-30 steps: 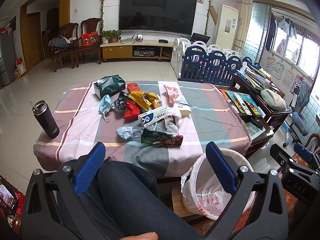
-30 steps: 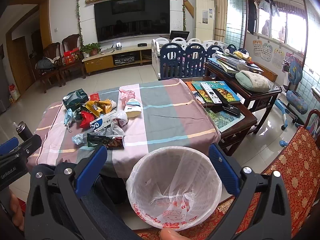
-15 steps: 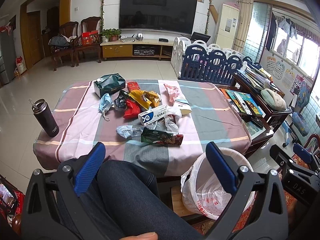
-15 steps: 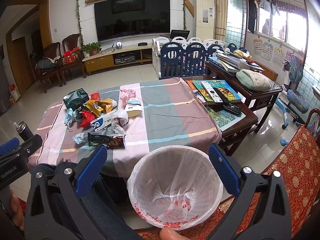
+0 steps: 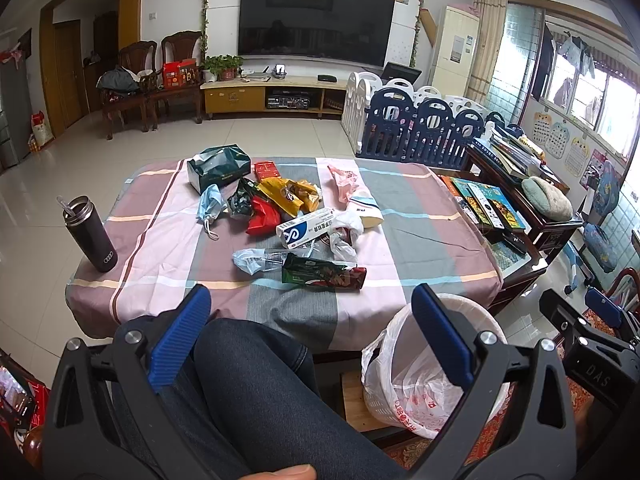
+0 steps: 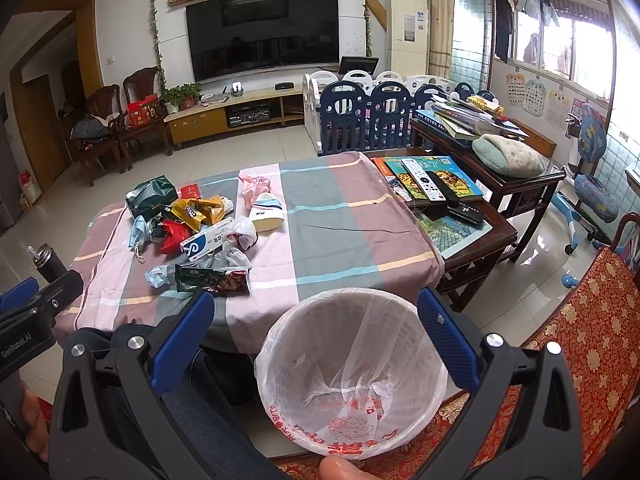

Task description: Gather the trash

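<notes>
A heap of trash lies on the striped tablecloth: a dark green snack wrapper nearest me, a white and blue box, a red wrapper, yellow wrappers, a blue face mask and a green tissue box. The white bin lined with a plastic bag stands on the floor at the table's near right corner. My left gripper hangs open over a person's knee, short of the table. My right gripper is open above the bin, holding nothing.
A dark tumbler with a straw stands at the table's left edge. A sock-like white item and pink plastic lie mid-table. A low wooden table with books and remotes adjoins on the right. A red patterned seat lies to the right.
Both views have shifted very slightly; the grippers stay open and the trash has not moved.
</notes>
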A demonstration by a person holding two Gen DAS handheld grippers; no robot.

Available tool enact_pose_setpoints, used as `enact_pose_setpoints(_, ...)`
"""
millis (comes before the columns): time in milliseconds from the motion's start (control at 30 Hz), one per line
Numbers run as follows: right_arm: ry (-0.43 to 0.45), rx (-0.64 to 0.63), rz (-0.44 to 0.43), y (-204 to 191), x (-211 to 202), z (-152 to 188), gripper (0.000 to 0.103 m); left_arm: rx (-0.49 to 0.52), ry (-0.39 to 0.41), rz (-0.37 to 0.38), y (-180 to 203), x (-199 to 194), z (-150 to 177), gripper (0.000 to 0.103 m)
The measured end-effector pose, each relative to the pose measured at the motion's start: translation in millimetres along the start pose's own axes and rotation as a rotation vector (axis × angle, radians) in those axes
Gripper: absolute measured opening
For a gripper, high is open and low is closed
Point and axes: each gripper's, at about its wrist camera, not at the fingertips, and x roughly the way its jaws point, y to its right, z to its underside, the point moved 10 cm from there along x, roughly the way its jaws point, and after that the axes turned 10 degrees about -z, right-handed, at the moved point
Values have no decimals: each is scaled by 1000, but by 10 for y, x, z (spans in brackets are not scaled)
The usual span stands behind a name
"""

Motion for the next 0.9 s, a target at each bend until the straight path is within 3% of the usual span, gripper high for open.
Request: enact_pose_setpoints(900,5,-5,7,5,3,-9,100,-3,-10,-1,19,63,77,100)
